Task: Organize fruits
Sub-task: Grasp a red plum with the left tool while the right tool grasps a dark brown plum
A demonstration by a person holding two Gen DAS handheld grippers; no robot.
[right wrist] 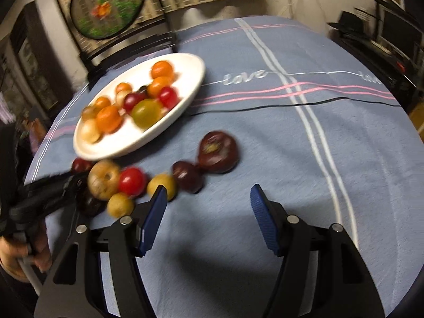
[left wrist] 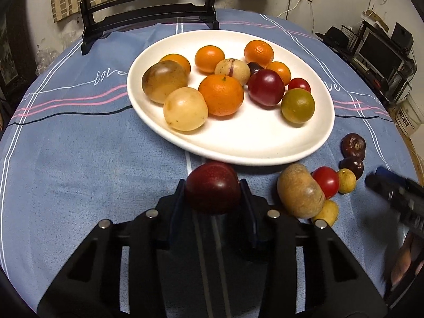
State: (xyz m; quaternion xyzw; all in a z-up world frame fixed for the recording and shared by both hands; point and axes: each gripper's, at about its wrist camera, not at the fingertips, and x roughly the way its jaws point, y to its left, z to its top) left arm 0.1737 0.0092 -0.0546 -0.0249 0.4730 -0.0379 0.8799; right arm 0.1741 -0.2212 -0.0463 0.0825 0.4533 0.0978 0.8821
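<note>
My left gripper (left wrist: 213,185) is shut on a dark red plum (left wrist: 212,186), held just before the near rim of the white plate (left wrist: 251,143). The plate holds several oranges, pale round fruits, a red plum and a green fruit. Loose on the cloth to the right lie a brown potato-like fruit (left wrist: 300,190), a red tomato (left wrist: 326,181), small yellow fruits and two dark purple fruits (left wrist: 353,145). My right gripper (right wrist: 209,198) is open and empty over the cloth, just short of these loose fruits (right wrist: 218,152). The plate also shows in the right wrist view (right wrist: 148,137).
A blue tablecloth (left wrist: 79,159) covers the round table. A black-framed stand (left wrist: 148,8) stands behind the plate. The right gripper shows in the left wrist view (left wrist: 392,190). Shelves with electronics stand off the table to the right.
</note>
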